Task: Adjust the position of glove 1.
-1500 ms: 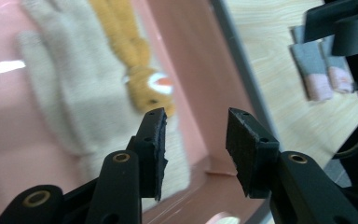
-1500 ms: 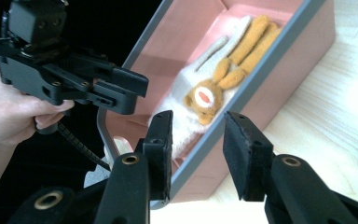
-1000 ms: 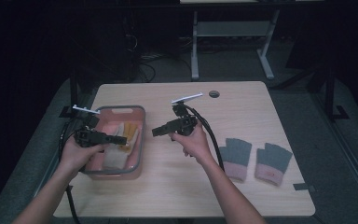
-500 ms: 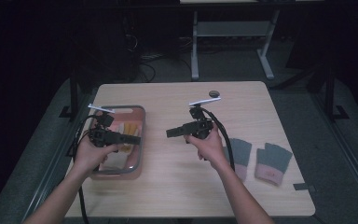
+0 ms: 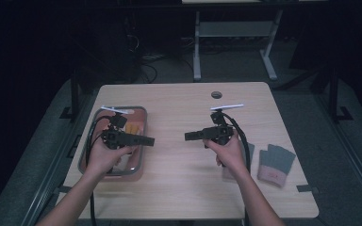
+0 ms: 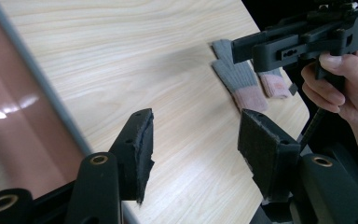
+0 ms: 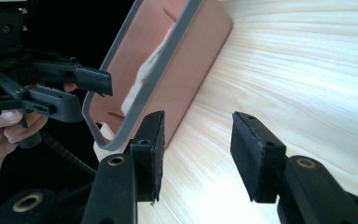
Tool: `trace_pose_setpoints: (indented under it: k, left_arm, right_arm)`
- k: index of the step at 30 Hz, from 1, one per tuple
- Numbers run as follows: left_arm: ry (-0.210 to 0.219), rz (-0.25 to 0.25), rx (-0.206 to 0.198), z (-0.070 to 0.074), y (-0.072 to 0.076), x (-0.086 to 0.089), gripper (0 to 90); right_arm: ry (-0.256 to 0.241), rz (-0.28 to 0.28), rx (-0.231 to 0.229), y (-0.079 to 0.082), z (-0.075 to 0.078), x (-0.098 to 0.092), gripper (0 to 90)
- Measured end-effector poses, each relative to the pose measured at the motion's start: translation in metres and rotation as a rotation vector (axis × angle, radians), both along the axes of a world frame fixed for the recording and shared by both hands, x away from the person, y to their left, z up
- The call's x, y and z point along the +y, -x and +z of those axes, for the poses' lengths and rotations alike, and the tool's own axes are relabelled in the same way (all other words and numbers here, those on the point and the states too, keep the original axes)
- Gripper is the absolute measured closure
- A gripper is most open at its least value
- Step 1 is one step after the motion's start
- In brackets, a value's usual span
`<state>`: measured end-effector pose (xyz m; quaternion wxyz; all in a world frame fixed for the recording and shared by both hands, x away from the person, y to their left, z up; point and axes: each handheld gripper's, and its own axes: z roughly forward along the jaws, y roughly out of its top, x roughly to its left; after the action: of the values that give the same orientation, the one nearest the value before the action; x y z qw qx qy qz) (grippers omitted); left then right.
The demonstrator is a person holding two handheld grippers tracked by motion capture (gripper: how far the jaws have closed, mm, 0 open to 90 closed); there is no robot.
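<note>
Two grippers hang empty above the table, jaws apart: our left gripper (image 5: 143, 140) over the right rim of the tray (image 5: 88, 141) at the left, our right gripper (image 5: 192, 136) over bare wood at mid-table, tips facing each other. We judge this a pause between picks. The grey gloves (image 5: 275, 162) lie flat near the right edge, one (image 5: 237, 165) partly under our right hand (image 5: 226, 151). Next we must turn the right gripper down onto a glove. Since half a second ago both hands have drawn slightly nearer us.
</note>
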<state>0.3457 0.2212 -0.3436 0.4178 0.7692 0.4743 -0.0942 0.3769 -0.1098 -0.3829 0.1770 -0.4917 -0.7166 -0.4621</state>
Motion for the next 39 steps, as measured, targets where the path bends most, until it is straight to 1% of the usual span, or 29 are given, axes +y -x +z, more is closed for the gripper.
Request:
trace_pose_setpoints:
  k: [1,2,3,4,5,6,9,12,14,16,17,18,19,20,21,22,23,24,26,27,28,29,30,32,33,35,36,37,39]
  left_arm:
    - [0.005,-0.008,-0.003,0.0,0.0,-0.006,44.0]
    - [0.005,-0.008,-0.003,0.0,0.0,-0.006,43.6]
    - [0.007,-0.012,-0.004,0.0,0.0,-0.009,43.5]
    - [0.005,-0.018,-0.003,-0.001,0.0,-0.012,43.5]
    - [0.008,-0.024,-0.005,-0.001,0.001,-0.018,43.3]
    - [0.008,-0.024,-0.005,-0.001,0.001,-0.018,43.1]
    - [0.002,-0.045,-0.005,-0.003,0.002,-0.029,42.3]
    - [0.004,-0.05,-0.005,-0.003,0.003,-0.035,42.1]
    - [0.003,-0.06,-0.007,-0.004,0.003,-0.043,41.8]
    - [0.002,-0.064,-0.011,-0.005,0.003,-0.045,41.8]
    - [0.0,-0.075,-0.016,-0.005,0.004,-0.052,41.8]
    - [0.0,-0.075,-0.016,-0.005,0.004,-0.052,41.8]
    - [0.003,-0.091,-0.017,-0.006,0.005,-0.059,41.6]
    - [0.003,-0.091,-0.017,-0.006,0.005,-0.059,41.2]
    - [0.002,-0.104,-0.015,-0.008,0.005,-0.066,41.0]
    - [0.002,-0.104,-0.015,-0.008,0.005,-0.066,40.8]
    - [0.001,-0.118,-0.012,-0.01,0.004,-0.072,40.5]
    - [0.001,-0.118,-0.012,-0.01,0.004,-0.072,40.3]
    - [0.002,-0.132,-0.01,-0.013,0.004,-0.08,40.0]
    - [0.002,-0.132,-0.01,-0.013,0.004,-0.08,39.6]
    - [0.002,-0.144,-0.005,-0.014,0.004,-0.084,39.2]
    - [0.002,-0.144,-0.005,-0.014,0.004,-0.084,38.9]
    - [0.0,-0.151,-0.004,-0.016,0.004,-0.088,38.7]
    - [0.002,-0.145,-0.002,-0.017,0.004,-0.091,38.4]
    - [0.004,-0.146,-0.007,-0.019,0.005,-0.094,38.3]
    - [0.001,-0.15,-0.011,-0.019,0.006,-0.096,38.2]
    - [0.001,-0.156,-0.009,-0.019,0.006,-0.099,38.2]
    - [0.009,-0.153,-0.01,-0.02,0.007,-0.101,38.1]
    - [0.007,-0.167,-0.016,-0.021,0.008,-0.105,38.1]
  right_arm:
    - [0.003,-0.003,0.001,0.001,0.0,-0.003,53.4]
    - [0.003,-0.003,0.001,0.001,0.0,-0.003,53.4]
    - [0.004,-0.011,-0.005,0.002,0.0,-0.01,52.6]
    - [0.004,-0.011,-0.005,0.002,0.0,-0.01,52.6]
    - [0.007,-0.02,-0.006,0.004,0.0,-0.016,52.2]
    - [0.007,-0.02,-0.006,0.004,0.0,-0.016,52.2]
    - [0.018,-0.036,-0.008,0.009,0.0,-0.028,50.7]
    - [0.024,-0.042,-0.008,0.011,-0.001,-0.034,50.1]
    - [0.035,-0.048,-0.012,0.015,-0.003,-0.045,48.4]
    - [0.043,-0.05,-0.015,0.017,-0.004,-0.048,47.8]
    - [0.048,-0.056,-0.018,0.02,-0.005,-0.055,47.4]
    - [0.048,-0.056,-0.018,0.02,-0.005,-0.055,47.4]
    - [0.049,-0.056,-0.021,0.023,-0.007,-0.061,46.2]
    - [0.049,-0.056,-0.021,0.023,-0.007,-0.061,46.2]
    - [0.066,-0.06,-0.017,0.025,-0.01,-0.067,46.0]
    - [0.066,-0.06,-0.017,0.025,-0.01,-0.067,46.0]
    - [0.072,-0.065,-0.02,0.027,-0.012,-0.072,45.8]
    - [0.072,-0.065,-0.02,0.027,-0.012,-0.072,45.8]
    - [0.075,-0.071,-0.02,0.03,-0.014,-0.08,45.5]
    - [0.075,-0.071,-0.02,0.03,-0.014,-0.08,45.5]
    - [0.075,-0.078,-0.02,0.032,-0.016,-0.085,45.0]
    - [0.075,-0.078,-0.02,0.032,-0.016,-0.085,45.0]
    - [0.082,-0.082,-0.019,0.035,-0.017,-0.09,45.0]
    - [0.086,-0.081,-0.02,0.036,-0.017,-0.092,44.8]
    - [0.097,-0.088,-0.021,0.038,-0.018,-0.097,44.4]
    - [0.096,-0.089,-0.021,0.039,-0.018,-0.1,44.4]
    - [0.103,-0.094,-0.016,0.039,-0.018,-0.102,44.4]
    - [0.11,-0.103,-0.02,0.04,-0.019,-0.105,44.2]
    - [0.124,-0.113,-0.025,0.043,-0.019,-0.111,43.1]
